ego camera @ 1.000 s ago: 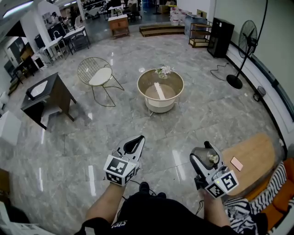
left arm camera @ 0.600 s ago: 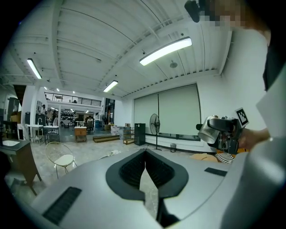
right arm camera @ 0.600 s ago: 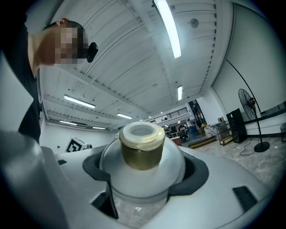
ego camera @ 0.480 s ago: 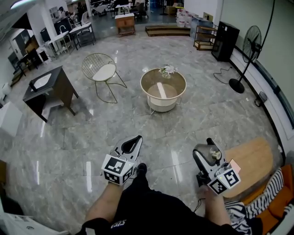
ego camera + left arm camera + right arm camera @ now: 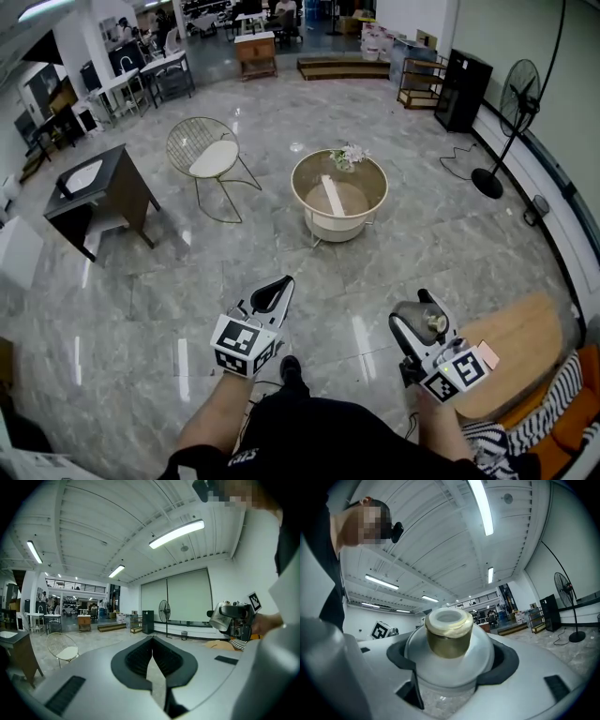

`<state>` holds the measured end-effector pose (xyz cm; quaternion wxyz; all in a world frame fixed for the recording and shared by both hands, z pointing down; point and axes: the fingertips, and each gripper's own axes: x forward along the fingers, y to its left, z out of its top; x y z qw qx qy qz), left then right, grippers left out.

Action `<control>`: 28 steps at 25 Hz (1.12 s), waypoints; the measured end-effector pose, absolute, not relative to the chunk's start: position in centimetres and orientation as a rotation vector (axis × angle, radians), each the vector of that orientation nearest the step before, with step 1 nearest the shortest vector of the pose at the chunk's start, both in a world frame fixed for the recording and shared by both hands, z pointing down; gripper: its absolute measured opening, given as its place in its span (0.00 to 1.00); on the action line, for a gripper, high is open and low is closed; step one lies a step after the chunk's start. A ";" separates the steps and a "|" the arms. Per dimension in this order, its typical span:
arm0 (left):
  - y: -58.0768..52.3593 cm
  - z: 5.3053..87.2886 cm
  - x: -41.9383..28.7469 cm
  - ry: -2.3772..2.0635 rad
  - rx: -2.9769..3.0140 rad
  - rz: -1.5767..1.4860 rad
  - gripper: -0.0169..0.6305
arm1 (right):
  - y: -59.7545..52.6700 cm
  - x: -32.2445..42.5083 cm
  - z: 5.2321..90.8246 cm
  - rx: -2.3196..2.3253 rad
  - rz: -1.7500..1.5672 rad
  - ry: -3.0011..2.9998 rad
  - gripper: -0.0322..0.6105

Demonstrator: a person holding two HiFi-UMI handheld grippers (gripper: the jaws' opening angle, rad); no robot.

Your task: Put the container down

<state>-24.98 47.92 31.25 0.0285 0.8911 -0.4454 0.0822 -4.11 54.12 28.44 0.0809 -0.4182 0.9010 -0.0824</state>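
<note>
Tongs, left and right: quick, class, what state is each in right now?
Left tongs: closed, empty.
Right tongs: closed on the container.

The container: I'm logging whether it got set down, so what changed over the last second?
Nothing taken or let go. Only the person's view drifted slightly, with a foot shifting below. The right tongs stay shut on the container, aloft near the wooden table; the left tongs stay shut, empty.

A round cream table (image 5: 339, 226) is standing on the marble floor (image 5: 169, 281), carrying flowers (image 5: 349, 156) at its far rim. Left of it a wire chair (image 5: 208, 157) is sitting, with a dark desk (image 5: 98, 192) farther left. A pedestal fan (image 5: 515, 92) is standing well to the table's right.
</note>
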 end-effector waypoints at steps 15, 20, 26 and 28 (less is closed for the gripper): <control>34.3 32.5 -35.7 -1.350 2.731 0.273 0.05 | 39.5 -16.3 28.4 -1.230 -0.267 2.730 0.59; 31.7 33.4 -38.2 -1.333 2.733 0.283 0.05 | 36.8 -19.0 28.8 -1.226 -0.285 2.714 0.59; 29.4 34.4 -39.1 -1.314 2.721 0.265 0.05 | 35.0 -19.9 29.2 -1.265 -0.272 2.731 0.59; 28.5 34.5 -38.8 -1.309 2.717 0.266 0.05 | 34.2 -19.4 29.1 -1.280 -0.274 2.725 0.59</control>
